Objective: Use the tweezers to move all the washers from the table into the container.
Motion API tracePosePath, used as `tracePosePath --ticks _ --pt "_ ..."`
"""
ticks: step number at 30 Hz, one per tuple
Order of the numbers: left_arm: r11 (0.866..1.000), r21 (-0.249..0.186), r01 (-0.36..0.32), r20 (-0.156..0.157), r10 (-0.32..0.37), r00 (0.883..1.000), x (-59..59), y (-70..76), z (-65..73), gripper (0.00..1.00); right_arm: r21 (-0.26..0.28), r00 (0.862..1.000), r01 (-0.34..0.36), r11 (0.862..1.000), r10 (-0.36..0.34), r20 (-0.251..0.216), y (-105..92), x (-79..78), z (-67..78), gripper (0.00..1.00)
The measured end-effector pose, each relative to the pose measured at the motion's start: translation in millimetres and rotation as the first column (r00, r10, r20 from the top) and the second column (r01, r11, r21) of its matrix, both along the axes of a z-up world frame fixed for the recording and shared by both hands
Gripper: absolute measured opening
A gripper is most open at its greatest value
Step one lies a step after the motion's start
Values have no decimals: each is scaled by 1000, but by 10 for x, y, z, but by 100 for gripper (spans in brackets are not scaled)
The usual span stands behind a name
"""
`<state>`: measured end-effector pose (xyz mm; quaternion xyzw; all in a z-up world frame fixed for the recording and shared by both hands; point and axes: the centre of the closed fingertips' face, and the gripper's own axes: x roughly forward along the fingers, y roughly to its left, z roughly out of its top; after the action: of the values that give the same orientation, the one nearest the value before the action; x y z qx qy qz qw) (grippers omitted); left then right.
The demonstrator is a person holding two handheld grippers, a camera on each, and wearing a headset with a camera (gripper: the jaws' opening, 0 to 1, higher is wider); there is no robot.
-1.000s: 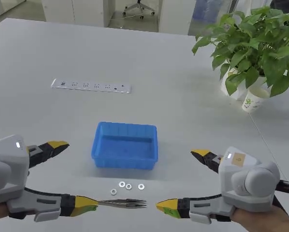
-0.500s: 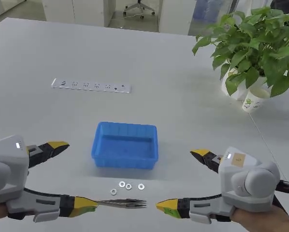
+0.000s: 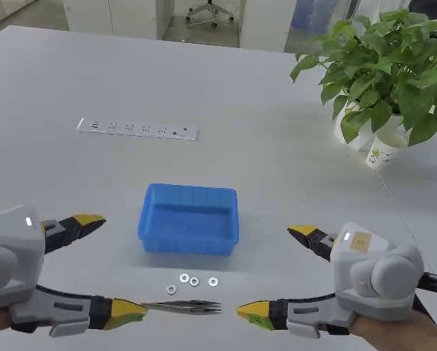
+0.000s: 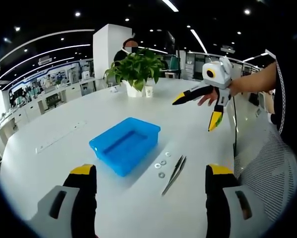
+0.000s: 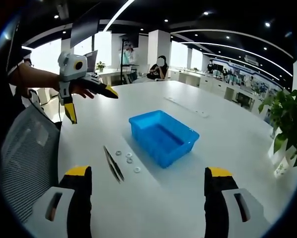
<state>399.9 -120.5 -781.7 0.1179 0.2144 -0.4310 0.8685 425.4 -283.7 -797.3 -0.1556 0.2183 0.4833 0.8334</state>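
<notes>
Jaws stand wide apart on my left gripper (image 3: 107, 267) and right gripper (image 3: 273, 272). The tweezers (image 3: 191, 307), at 6 o'clock of the washers (image 3: 194, 281), look light and slick, so I'd pinch them mid-length.

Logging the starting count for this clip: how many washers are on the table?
4, all on the table between the blue container and the tweezers: left washer, middle washer and right washer in a row, fourth washer nearer the tweezers. None seems hidden.

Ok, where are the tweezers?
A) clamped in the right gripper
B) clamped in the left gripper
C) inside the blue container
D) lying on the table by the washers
D: the tweezers lie on the table by the washers; left gripper and right gripper are open.
</notes>
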Motion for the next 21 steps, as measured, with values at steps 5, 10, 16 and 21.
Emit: tracePosePath --ticks 5,10,16,21 --pt "999 32 29 -6 -29 1000 -20 -7 -59 93 -4 1000 -9 1000 9 2 5 -10 -2 94" --pt "993 83 84 -22 -82 996 -68 -29 -154 85 -17 999 -50 999 50 16 35 -42 -14 89" --pt "973 147 178 -51 -172 984 -130 -80 -282 81 -56 993 -116 992 117 20 112 -110 -81 84" --pt "961 168 218 -85 -206 975 -124 -104 -371 75 -111 983 -178 978 183 33 152 -152 -155 79"
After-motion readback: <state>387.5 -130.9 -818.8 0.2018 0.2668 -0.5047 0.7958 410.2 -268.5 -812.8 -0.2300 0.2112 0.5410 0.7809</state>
